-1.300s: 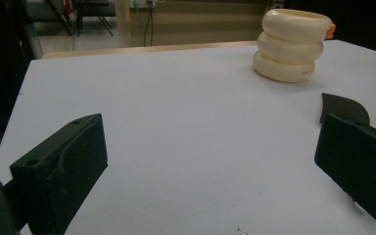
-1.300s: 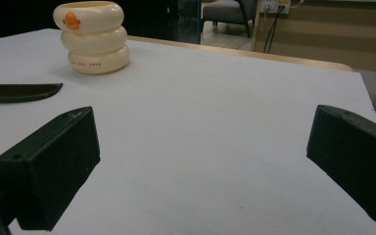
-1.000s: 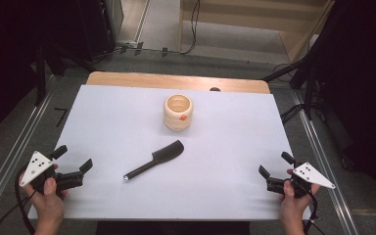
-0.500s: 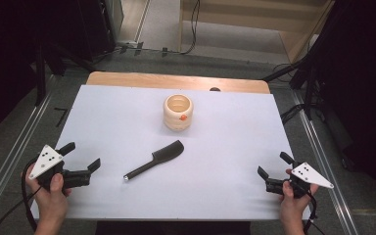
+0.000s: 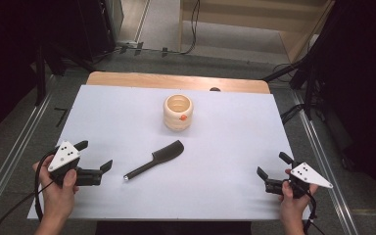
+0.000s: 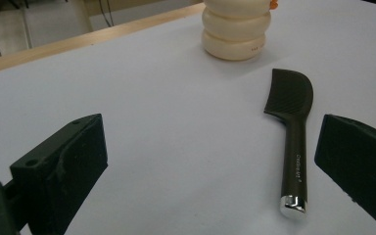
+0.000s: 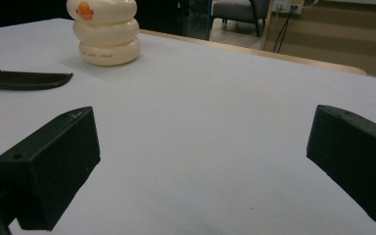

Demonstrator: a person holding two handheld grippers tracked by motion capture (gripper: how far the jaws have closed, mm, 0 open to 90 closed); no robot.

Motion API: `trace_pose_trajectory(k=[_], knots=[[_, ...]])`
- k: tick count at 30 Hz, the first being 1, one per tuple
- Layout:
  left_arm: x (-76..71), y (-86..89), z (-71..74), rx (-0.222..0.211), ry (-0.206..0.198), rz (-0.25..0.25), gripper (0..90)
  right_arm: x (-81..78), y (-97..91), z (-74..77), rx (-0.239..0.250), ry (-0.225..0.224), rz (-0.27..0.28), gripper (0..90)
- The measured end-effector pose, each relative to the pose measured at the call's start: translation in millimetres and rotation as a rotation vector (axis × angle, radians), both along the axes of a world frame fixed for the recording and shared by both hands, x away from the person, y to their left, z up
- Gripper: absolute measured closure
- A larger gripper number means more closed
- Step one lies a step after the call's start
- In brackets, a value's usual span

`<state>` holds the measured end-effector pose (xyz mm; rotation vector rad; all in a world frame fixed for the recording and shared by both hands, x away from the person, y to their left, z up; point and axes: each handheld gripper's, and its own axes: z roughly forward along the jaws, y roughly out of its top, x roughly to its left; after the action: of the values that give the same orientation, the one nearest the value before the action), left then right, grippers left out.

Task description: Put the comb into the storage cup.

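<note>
High view: comb (image 5: 155, 159) flat, just front-left of cup (image 5: 178, 112). Left gripper (image 5: 96, 163) near comb, right gripper (image 5: 270, 172) well apart; both jaws apart. Light, stiff, thin; grip at handle.

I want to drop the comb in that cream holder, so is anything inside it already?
From the high view, the holder stands open-topped, and the part of its inside that shows looks empty. Its bottom is hidden by the near wall. The comb lies flat in front of it.

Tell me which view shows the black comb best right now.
The left gripper view: the black comb lies whole and close between the left claw's open jaws. The high view shows it whole but small; the right gripper view catches its toothed end.
</note>
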<state>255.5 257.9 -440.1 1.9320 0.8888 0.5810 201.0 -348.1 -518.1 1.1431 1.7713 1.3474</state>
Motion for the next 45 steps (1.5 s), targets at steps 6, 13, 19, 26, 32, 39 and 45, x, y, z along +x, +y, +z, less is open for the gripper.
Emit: trace_pose_trajectory(k=[6, 13, 19, 26, 32, 39, 45], knots=[[4.4, -12.2, 5.4, 0.063, 0.036, -0.031, 0.0, 0.1, -0.4, -0.1, 0.008, -0.001, 0.014, 0.0], [10.0, -27.8, 11.1, 0.131, 0.072, -0.069, 0.0, 0.1, -0.2, 0.0, 0.009, -0.001, 0.019, 0.0], [14.0, -42.1, 15.1, 0.183, 0.096, -0.094, 0.0, 0.1, 0.0, 0.0, 0.005, -0.003, 0.027, 0.0], [17.2, -55.7, 18.1, 0.241, 0.119, -0.125, 0.0, 0.2, 0.5, 0.0, 0.005, -0.001, 0.031, 0.0], [21.2, -65.3, 14.7, 0.28, 0.147, -0.142, 0.0, 0.4, 0.7, 0.0, 0.005, 0.0, 0.032, 0.0], [25.7, -74.4, 14.1, 0.324, 0.174, -0.145, 0.0, 0.7, 0.9, -0.2, 0.002, 0.001, 0.035, 0.0], [28.9, -82.7, 13.4, 0.356, 0.213, -0.154, 0.0, 1.0, 0.3, -0.4, 0.01, 0.001, 0.034, 0.0]])
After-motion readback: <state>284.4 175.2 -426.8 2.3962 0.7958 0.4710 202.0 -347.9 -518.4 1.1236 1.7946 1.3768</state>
